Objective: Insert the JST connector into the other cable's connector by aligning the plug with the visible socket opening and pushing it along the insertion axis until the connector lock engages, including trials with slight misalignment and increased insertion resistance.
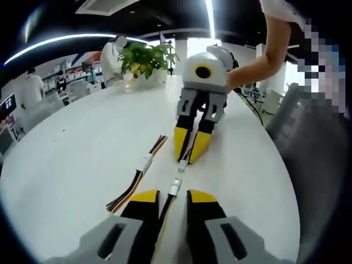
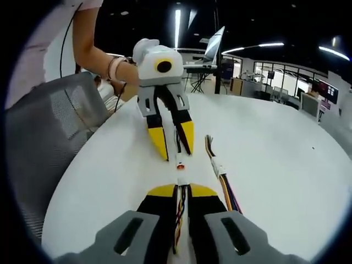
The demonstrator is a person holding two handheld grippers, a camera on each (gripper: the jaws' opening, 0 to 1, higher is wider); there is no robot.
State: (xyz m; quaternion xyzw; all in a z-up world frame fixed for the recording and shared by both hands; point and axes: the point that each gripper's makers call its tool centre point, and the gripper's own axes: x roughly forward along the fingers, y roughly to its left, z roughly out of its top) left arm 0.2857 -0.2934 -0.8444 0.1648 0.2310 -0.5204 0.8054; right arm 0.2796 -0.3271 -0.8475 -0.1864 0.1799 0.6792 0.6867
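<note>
- Left gripper (image 1: 166, 193) pinches its cable (image 1: 165, 212), plug (image 1: 174, 187) just ahead.
- Right gripper (image 2: 181, 190) clamps the other cable (image 2: 179, 212), socket (image 2: 179, 165) facing it, so both connectors line up for pushing.
- A spare cable (image 1: 144, 165) lies beside.

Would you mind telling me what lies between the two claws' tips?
In the left gripper view, two small white connectors sit end to end between the left claw and right claw, over white table.

Smooth matt white table (image 1: 82, 159)
</note>
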